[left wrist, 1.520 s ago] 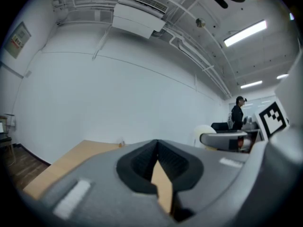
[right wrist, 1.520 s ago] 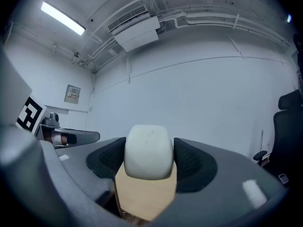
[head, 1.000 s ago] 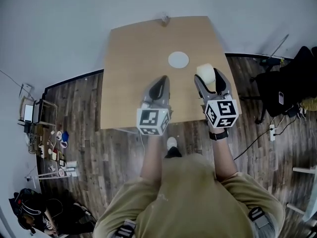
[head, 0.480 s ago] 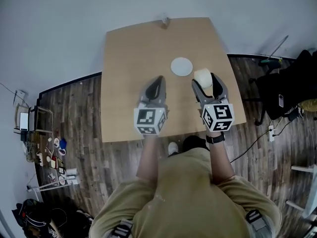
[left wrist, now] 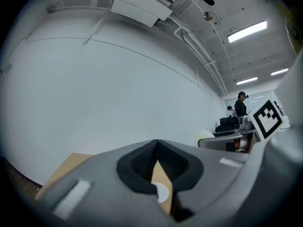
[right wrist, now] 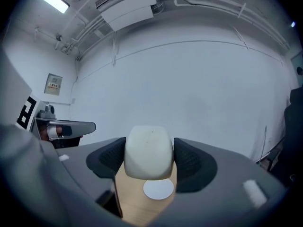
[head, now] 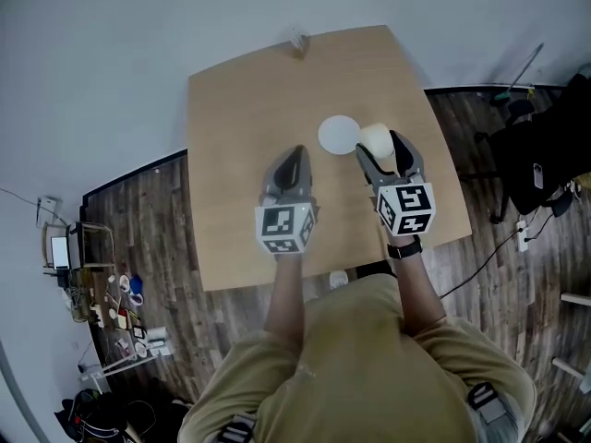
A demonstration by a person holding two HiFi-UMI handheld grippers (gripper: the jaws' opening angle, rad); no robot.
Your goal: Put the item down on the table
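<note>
A cream, rounded cup-like item (head: pixel 376 139) (right wrist: pixel 147 151) is held above the wooden table (head: pixel 240 109), with my right gripper (head: pixel 379 146) (right wrist: pixel 148 156) shut on its sides. Just left of it a white round disc (head: pixel 338 134) (right wrist: pixel 158 189) lies flat on the table. In the right gripper view the disc shows below the held item. My left gripper (head: pixel 294 161) (left wrist: pixel 157 161) hovers over the table's middle, jaws shut with nothing between them. Through its jaws a bit of the disc (left wrist: pixel 162 192) shows.
A small pale object (head: pixel 296 39) stands at the table's far edge. Dark wooden floor (head: pixel 175 238) surrounds the table. Black chairs and cables (head: pixel 540 169) are at the right, clutter (head: pixel 111 303) at the left. A white wall lies beyond the table.
The person has stepped up to the table. Both grippers have moved forward over it, and the right one has carried the cream item to beside the white disc.
</note>
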